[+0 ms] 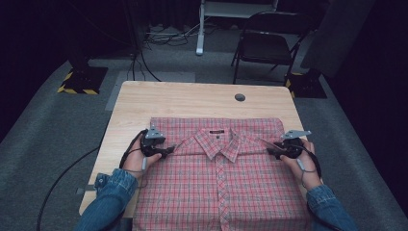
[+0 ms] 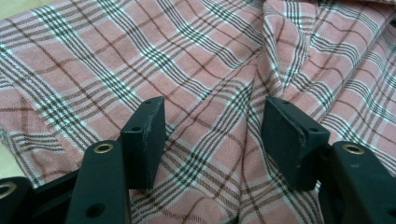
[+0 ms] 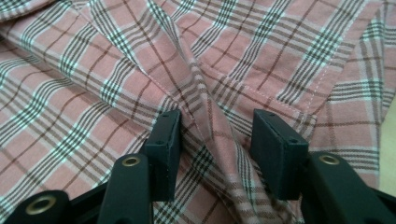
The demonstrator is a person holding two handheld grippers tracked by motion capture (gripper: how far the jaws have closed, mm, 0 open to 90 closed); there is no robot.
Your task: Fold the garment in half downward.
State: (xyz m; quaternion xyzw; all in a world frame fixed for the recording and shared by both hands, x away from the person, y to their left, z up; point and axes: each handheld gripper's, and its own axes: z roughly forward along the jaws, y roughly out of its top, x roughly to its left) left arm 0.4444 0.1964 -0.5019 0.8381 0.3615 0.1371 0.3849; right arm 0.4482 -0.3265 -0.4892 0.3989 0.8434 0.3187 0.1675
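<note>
Plaid shirt (image 1: 221, 178) flat on table (image 1: 192, 98), collar away — left claw (image 1: 168, 151) and right claw (image 1: 270, 150) both spread, each straddling a raised shoulder ridge, unpinched — likely to slide out or bunch unevenly if closed too shallow.

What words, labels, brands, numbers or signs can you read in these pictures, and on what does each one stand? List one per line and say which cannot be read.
Neck label inside the collar of the plaid shirt: a small dark tag, too small and blurred to read.
Yellow-and-black hazard stripes on the stand base on the floor: a warning pattern, no words.
No other readable text in the high view or the two gripper views.
</note>
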